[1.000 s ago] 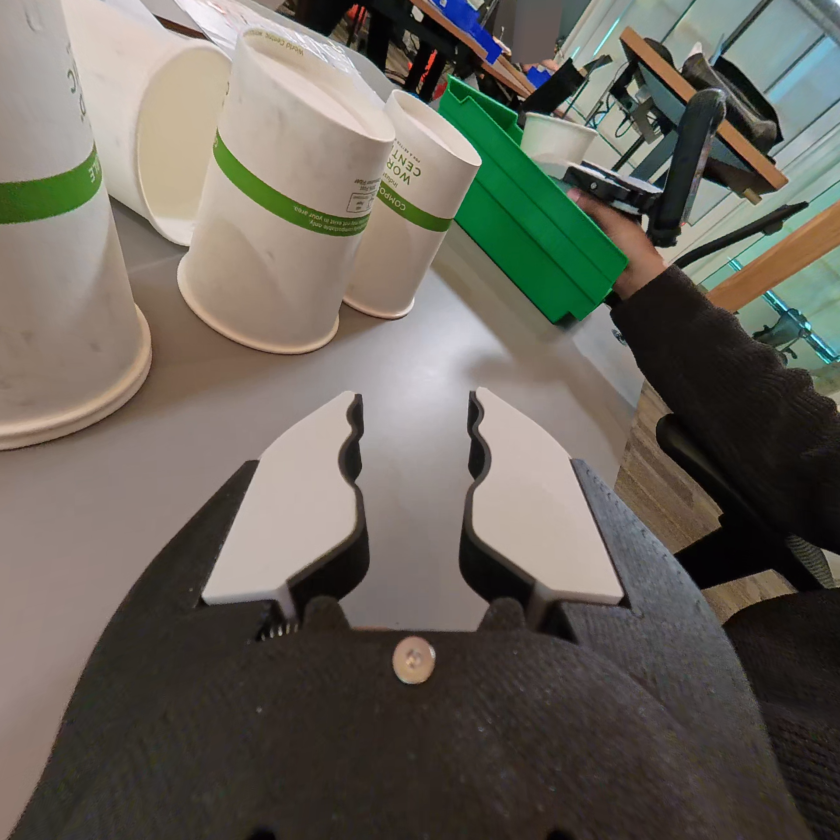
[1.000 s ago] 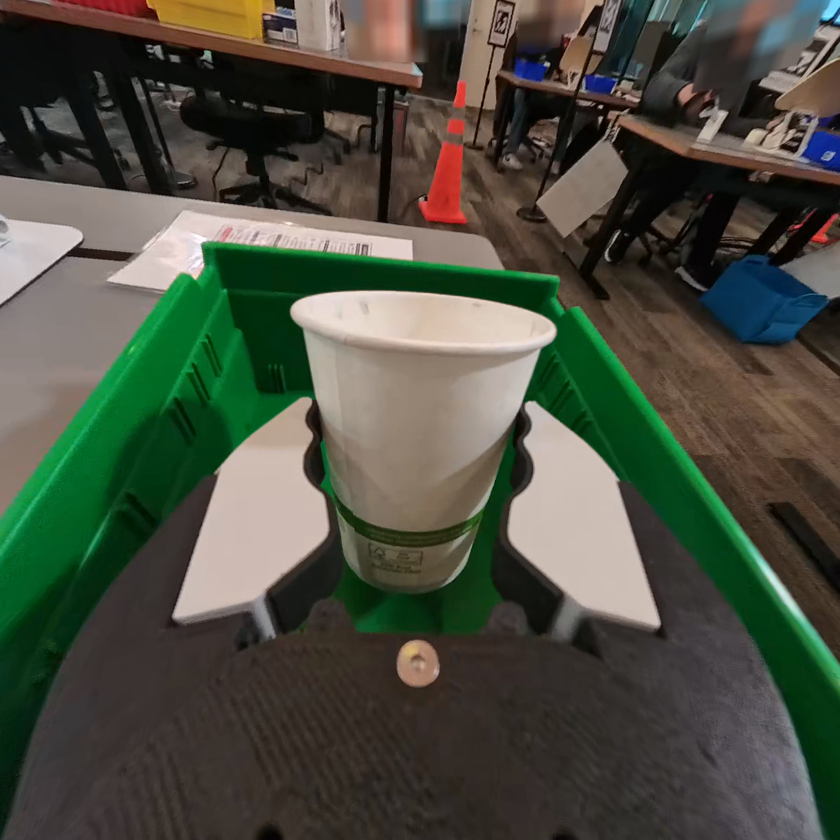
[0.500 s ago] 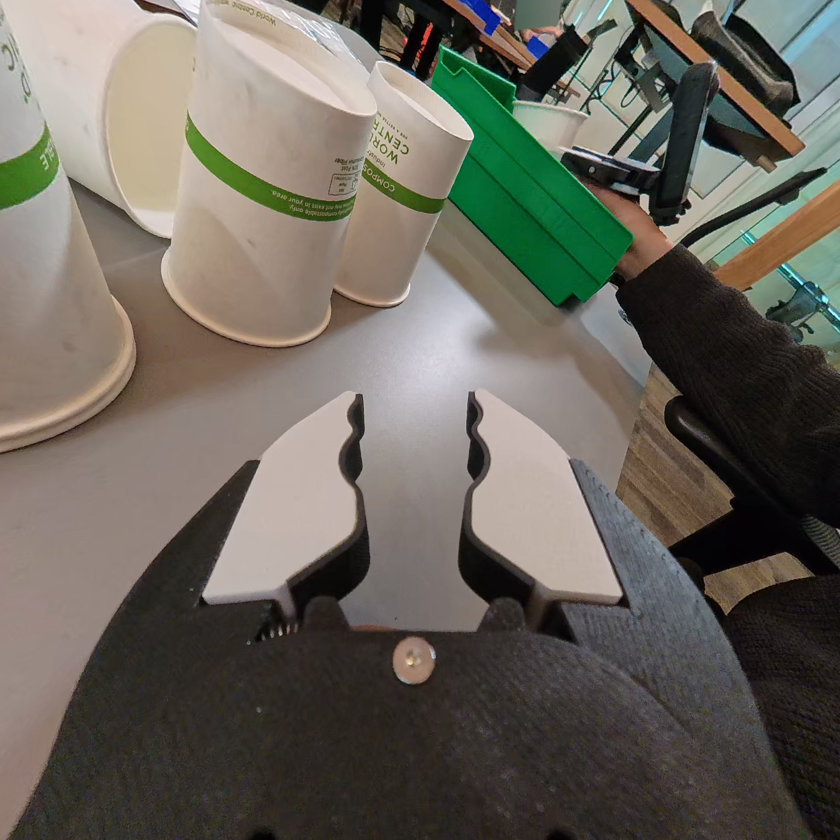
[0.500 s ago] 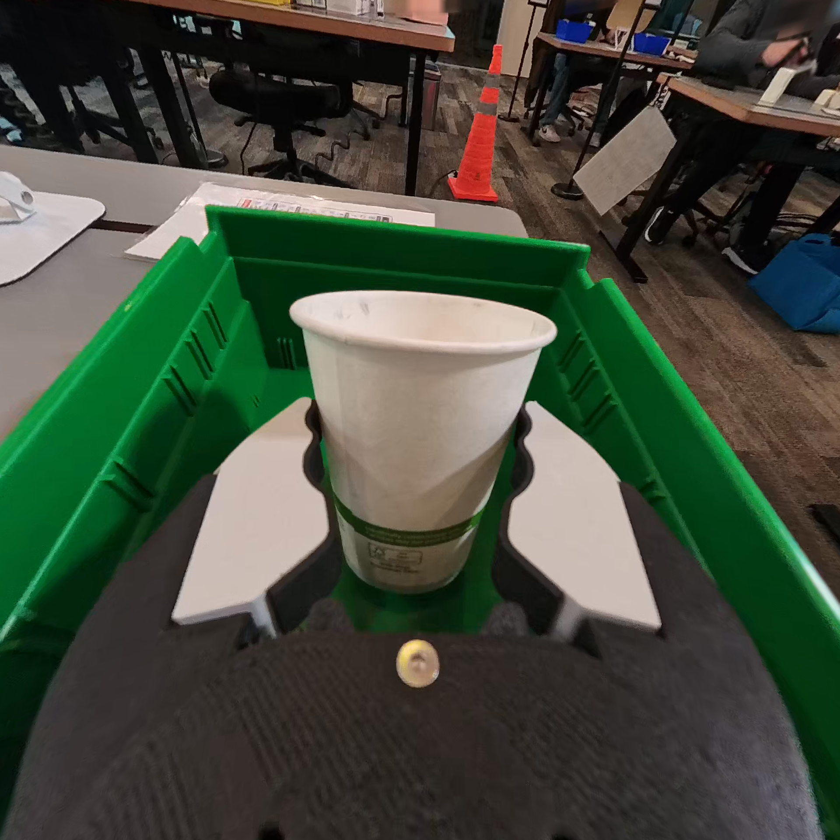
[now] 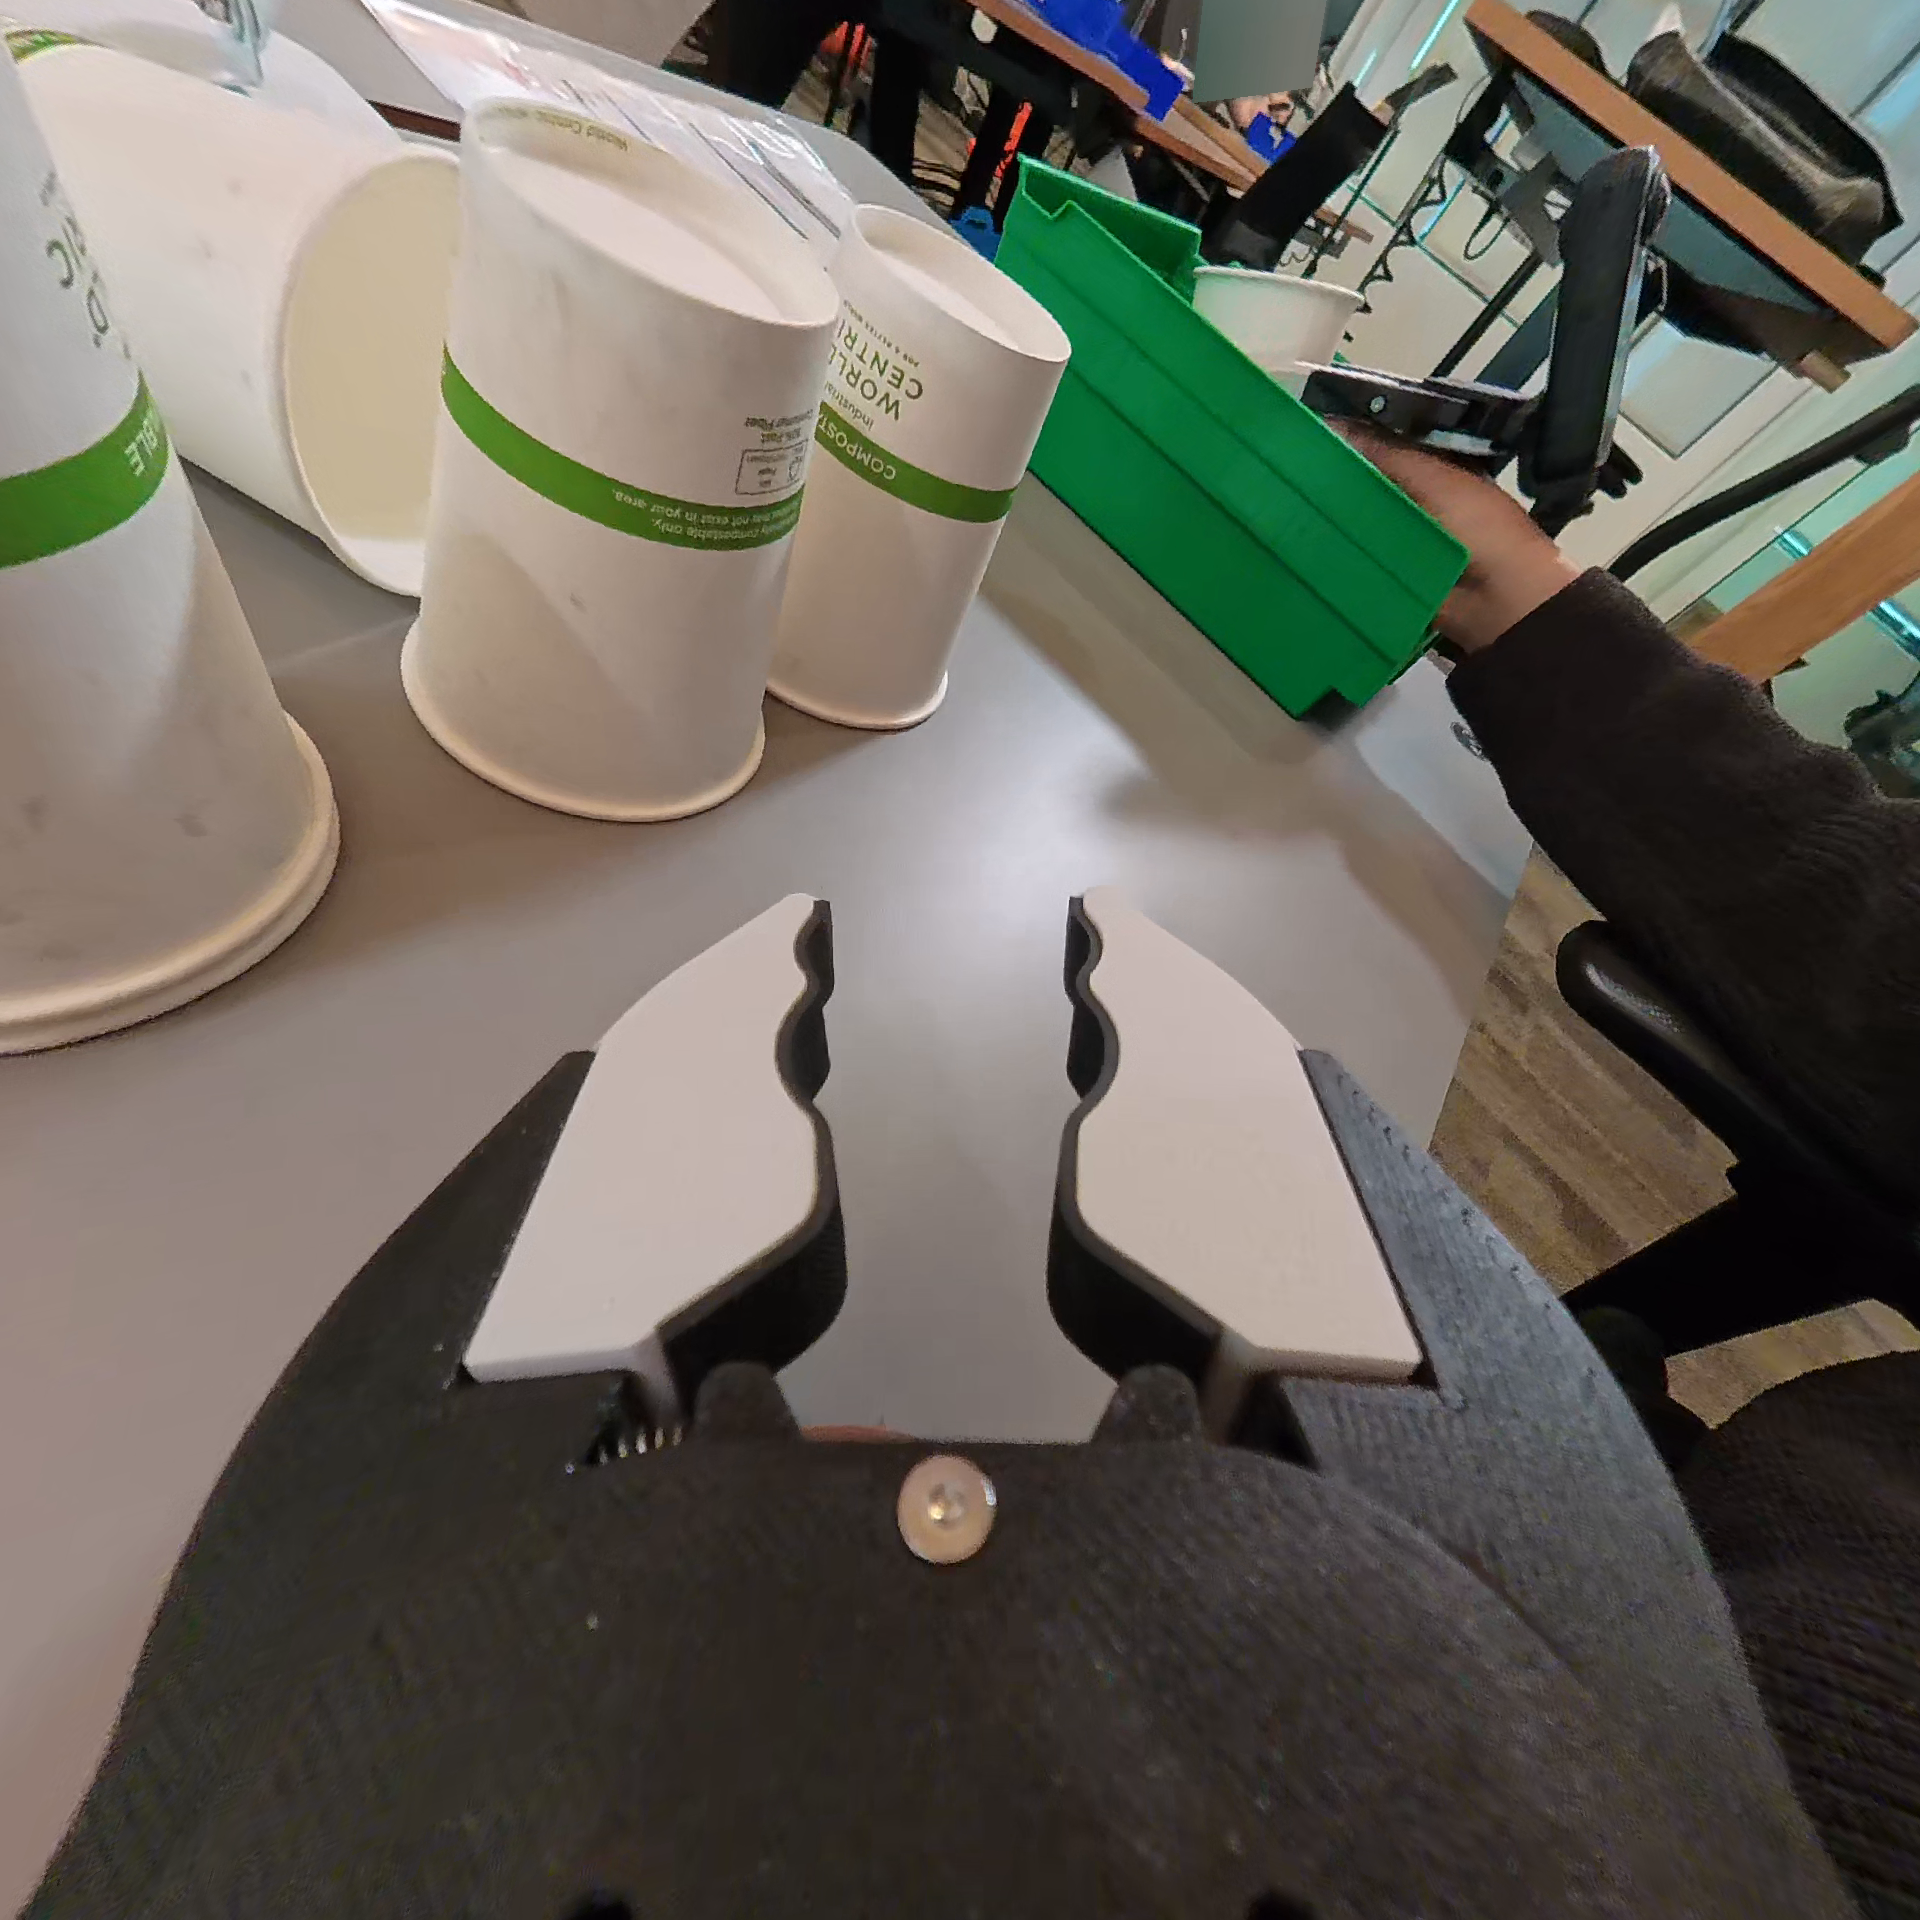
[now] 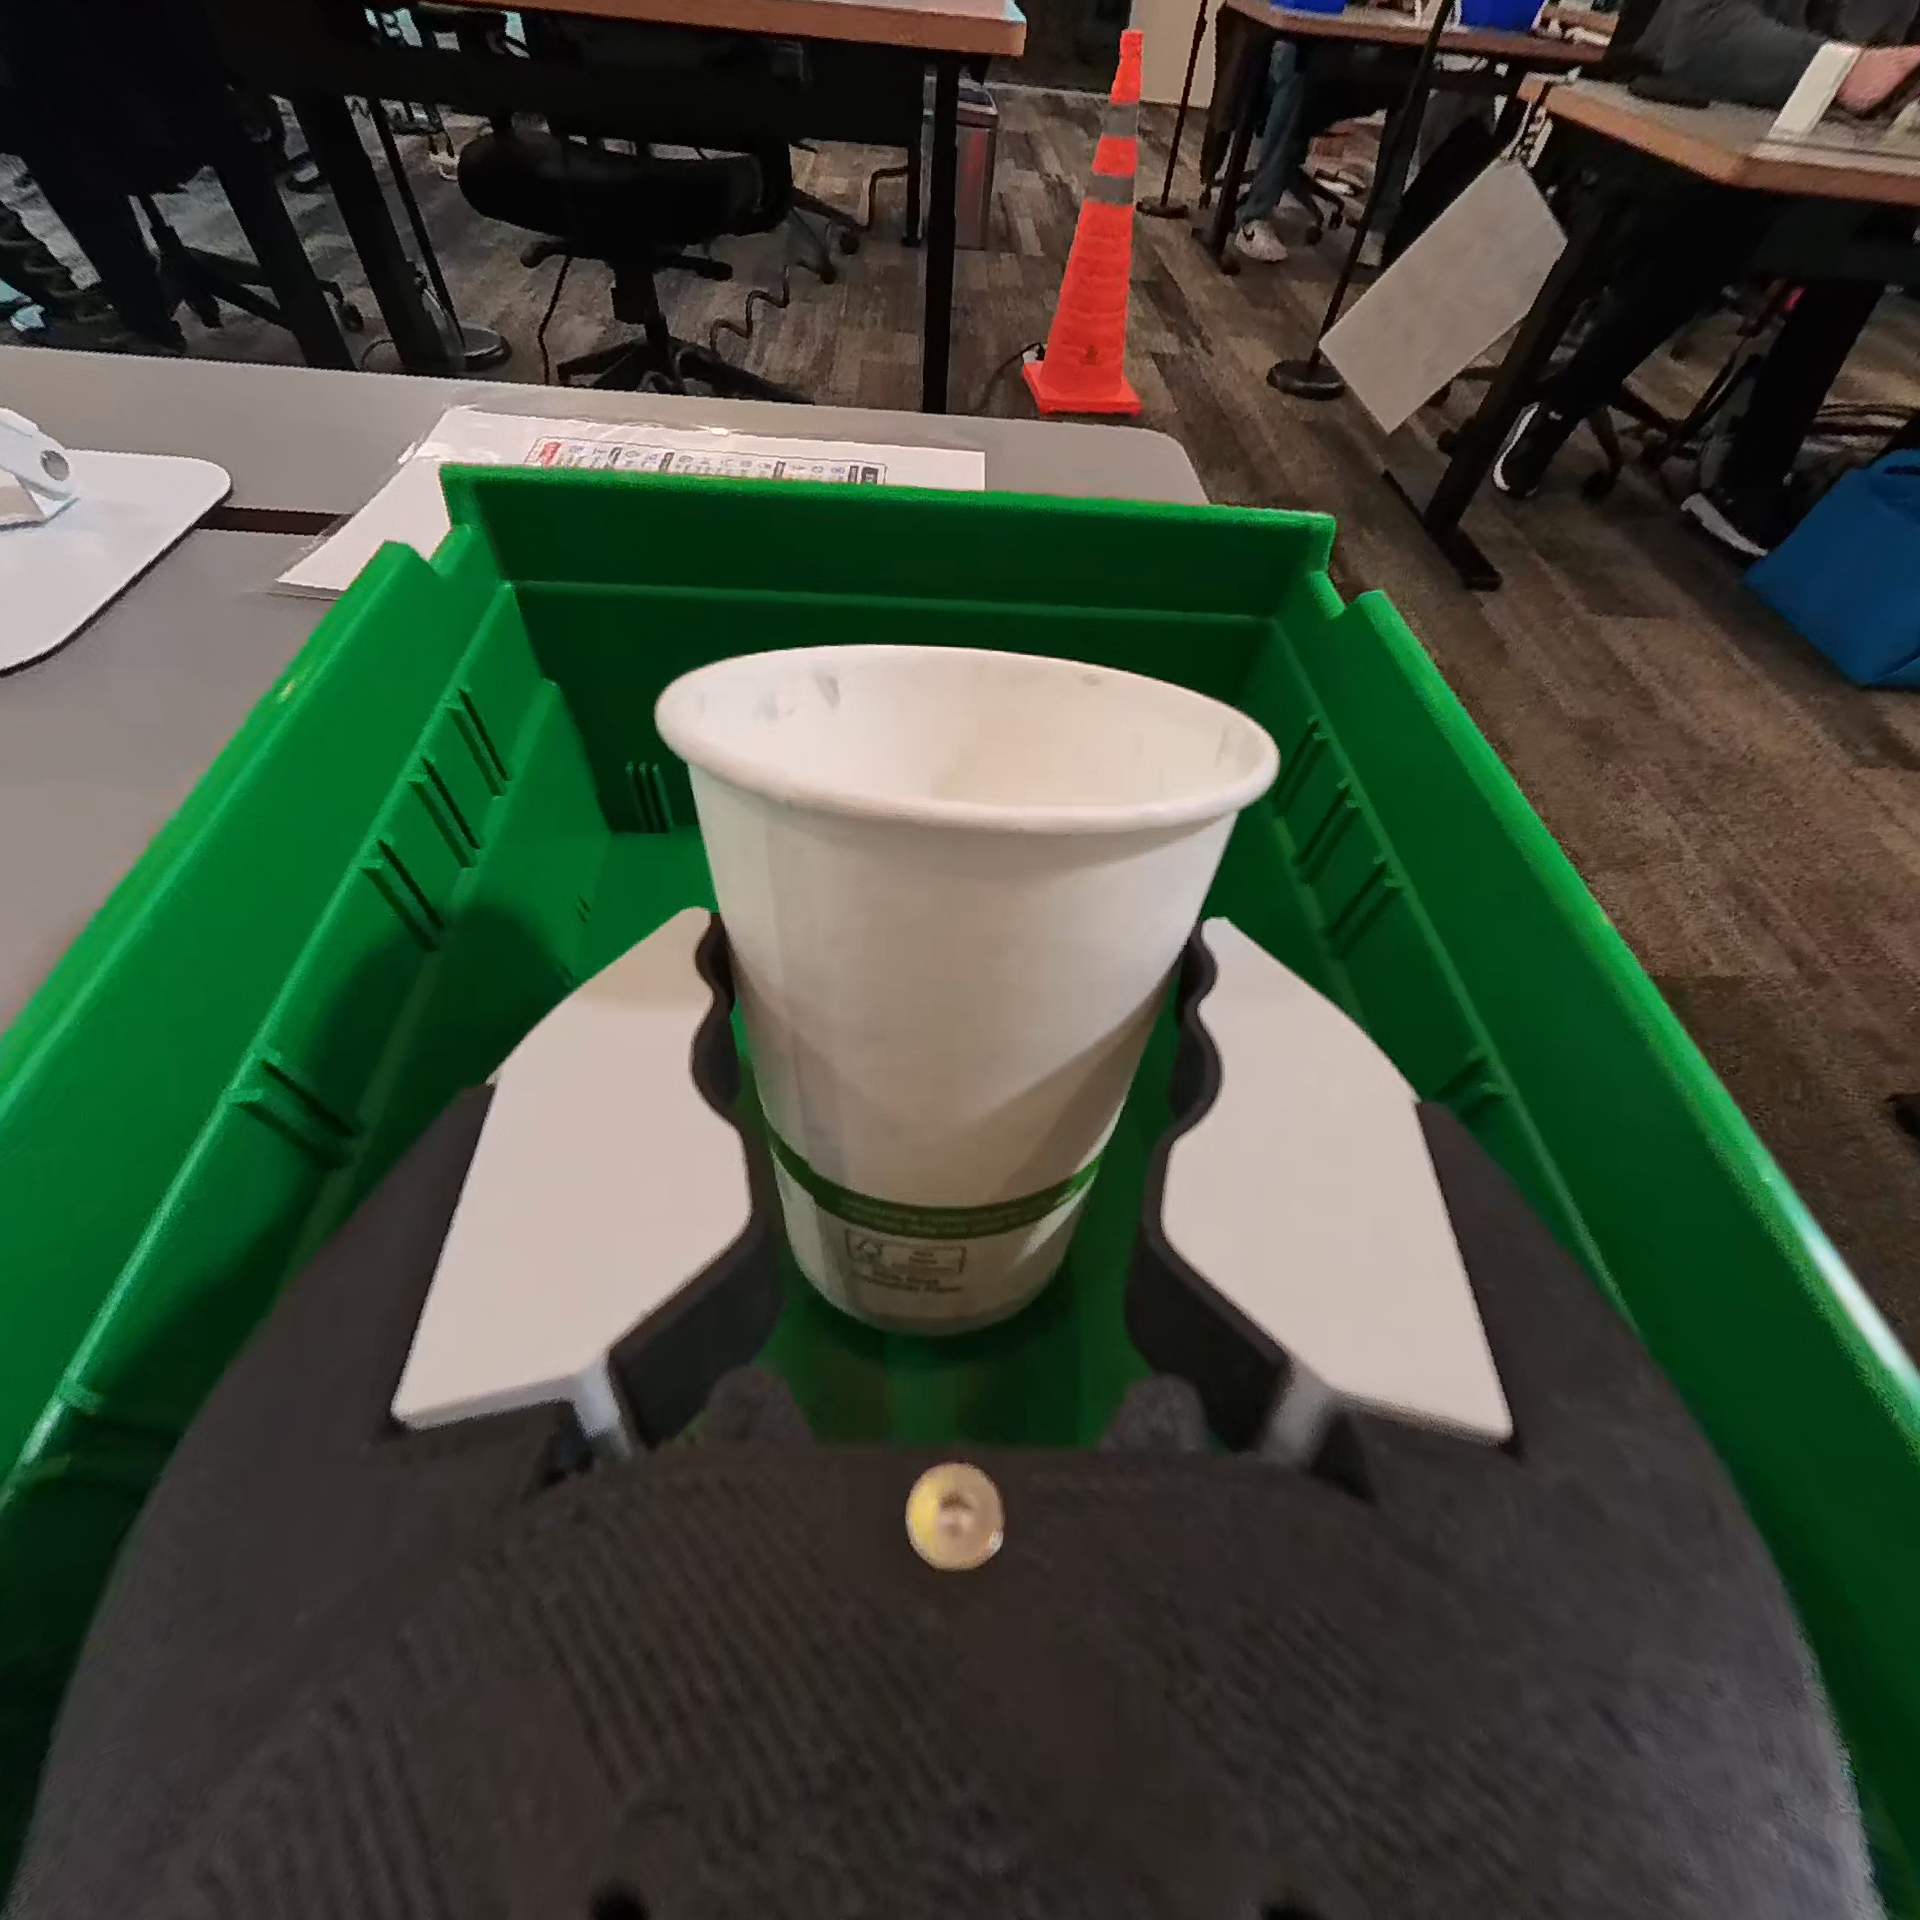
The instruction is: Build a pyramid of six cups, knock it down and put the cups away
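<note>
My right gripper [image 6: 956, 935] is shut on an upright white paper cup [image 6: 966, 987] with a green band, holding it low inside a green plastic bin [image 6: 312, 935]. The same cup [image 5: 1273, 307] and bin [image 5: 1195, 468] show at the far right in the left wrist view, with a hand [image 5: 1486, 540] behind them. My left gripper [image 5: 948, 914] is open and empty just above the grey table [image 5: 935, 810]. Nearest to it are two upside-down white cups [image 5: 623, 499] [image 5: 914, 468], a third [image 5: 104, 623] at the left edge, and one lying on its side [image 5: 260, 312].
A printed sheet [image 6: 707, 457] and a white pad [image 6: 94, 520] lie on the table beyond the bin. The table edge [image 5: 1455, 883] runs close on the right, with a dark sleeve [image 5: 1714, 831] and chair there. An orange cone [image 6: 1091, 260] and desks stand on the floor beyond.
My right gripper has lowered the cup deeper into the green bin. My left gripper has stayed open and has only drifted slightly over the table.
</note>
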